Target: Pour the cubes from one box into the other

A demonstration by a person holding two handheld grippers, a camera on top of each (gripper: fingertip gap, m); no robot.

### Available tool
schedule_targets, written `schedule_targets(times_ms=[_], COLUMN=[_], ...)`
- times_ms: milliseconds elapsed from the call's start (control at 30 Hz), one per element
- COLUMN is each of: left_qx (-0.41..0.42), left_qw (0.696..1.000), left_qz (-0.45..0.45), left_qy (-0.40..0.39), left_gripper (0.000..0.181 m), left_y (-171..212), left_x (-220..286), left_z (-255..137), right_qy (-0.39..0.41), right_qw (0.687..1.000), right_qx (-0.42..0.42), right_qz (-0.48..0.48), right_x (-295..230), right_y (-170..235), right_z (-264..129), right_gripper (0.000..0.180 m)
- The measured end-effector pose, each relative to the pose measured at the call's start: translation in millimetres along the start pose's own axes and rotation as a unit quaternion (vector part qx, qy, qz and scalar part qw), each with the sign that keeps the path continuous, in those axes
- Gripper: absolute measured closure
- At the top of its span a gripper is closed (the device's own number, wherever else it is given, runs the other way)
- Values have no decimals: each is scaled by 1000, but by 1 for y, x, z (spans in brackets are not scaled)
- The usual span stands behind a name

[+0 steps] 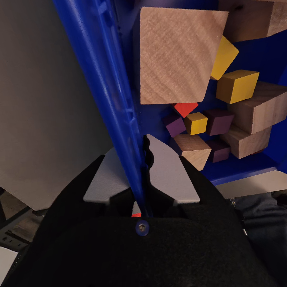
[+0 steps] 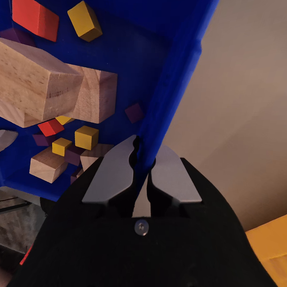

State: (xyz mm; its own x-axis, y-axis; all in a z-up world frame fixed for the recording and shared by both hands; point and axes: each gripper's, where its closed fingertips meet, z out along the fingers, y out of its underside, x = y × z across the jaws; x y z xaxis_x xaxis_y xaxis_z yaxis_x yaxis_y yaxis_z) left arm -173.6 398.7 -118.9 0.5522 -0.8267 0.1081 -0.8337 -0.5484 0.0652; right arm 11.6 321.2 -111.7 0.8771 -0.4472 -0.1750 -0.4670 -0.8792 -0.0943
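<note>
The left gripper [image 1: 142,156] has its jaws closed tight on the left side wall of the blue box [image 1: 99,74], one finger outside the wall and the other inside. The right gripper [image 2: 145,153] clamps the opposite wall of the same blue box [image 2: 174,80] in the same way, jaws pressed on the plastic from both sides. The box sits between the two grippers with its open inside facing both cameras. Inside it lie loose cubes of several sizes: a large plain wooden cube [image 1: 178,55] close to the left camera, yellow cubes [image 1: 236,87], a red cube [image 2: 35,19], small purple cubes [image 1: 218,122] and more wooden blocks [image 2: 46,164]. A yellow box [image 2: 270,248] shows at the lower right edge of the right wrist view.
</note>
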Motion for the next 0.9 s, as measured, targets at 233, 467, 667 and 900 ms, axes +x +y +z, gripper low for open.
schedule_targets(times_ms=[233, 467, 667, 900], left_qx=[9, 40, 63, 109], left_qw=[999, 994, 979, 951], left_qz=[33, 101, 190, 289], left_qy=[-7, -34, -41, -34], left_gripper=[177, 176, 176, 176], left_y=[-20, -63, -109, -156], left_x=[61, 169, 303, 440], left_z=[-31, -92, -122, -106], right_qy=[-27, -33, -4, 27], right_qw=[999, 994, 980, 953], right_qx=[20, 76, 124, 190], right_qz=[27, 78, 155, 236], right_x=[51, 146, 268, 396], right_y=[8, 32, 81, 144], right_z=[-46, -135, -210, -244], right_gripper=[173, 174, 174, 173])
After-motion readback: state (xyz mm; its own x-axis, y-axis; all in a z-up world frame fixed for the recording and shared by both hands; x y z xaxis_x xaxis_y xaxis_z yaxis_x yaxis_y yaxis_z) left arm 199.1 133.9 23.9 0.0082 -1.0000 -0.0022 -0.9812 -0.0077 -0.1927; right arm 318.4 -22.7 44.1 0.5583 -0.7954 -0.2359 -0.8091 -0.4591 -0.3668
